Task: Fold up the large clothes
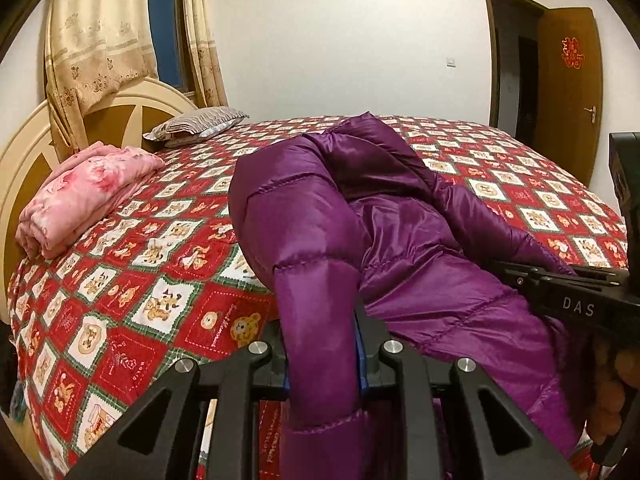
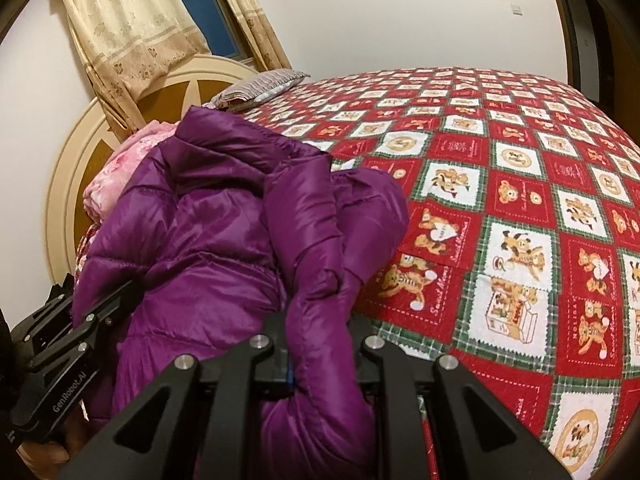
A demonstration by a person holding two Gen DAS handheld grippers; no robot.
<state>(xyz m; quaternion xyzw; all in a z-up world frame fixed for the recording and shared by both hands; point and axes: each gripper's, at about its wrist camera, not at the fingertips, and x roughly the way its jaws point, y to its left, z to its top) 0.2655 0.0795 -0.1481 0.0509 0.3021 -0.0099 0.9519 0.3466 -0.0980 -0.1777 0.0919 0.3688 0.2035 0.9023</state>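
A purple quilted down jacket (image 1: pixel 400 240) lies bunched on the bed near its front edge. My left gripper (image 1: pixel 322 364) is shut on a thick fold of the purple jacket, which rises up between its jaws. My right gripper (image 2: pixel 324 364) is shut on another fold of the jacket (image 2: pixel 208 240) in the same way. The right gripper's body also shows at the right of the left wrist view (image 1: pixel 576 300). The left gripper's body shows at the lower left of the right wrist view (image 2: pixel 68 344). The fingertips of both are hidden by the fabric.
The bed carries a red and white bear-print cover (image 1: pixel 132 280). A folded pink blanket (image 1: pixel 84 196) and a striped pillow (image 1: pixel 196 126) lie by the cream headboard (image 1: pixel 24 148). Curtains (image 1: pixel 100 40) hang behind; an open wooden door (image 1: pixel 568 92) is at the right.
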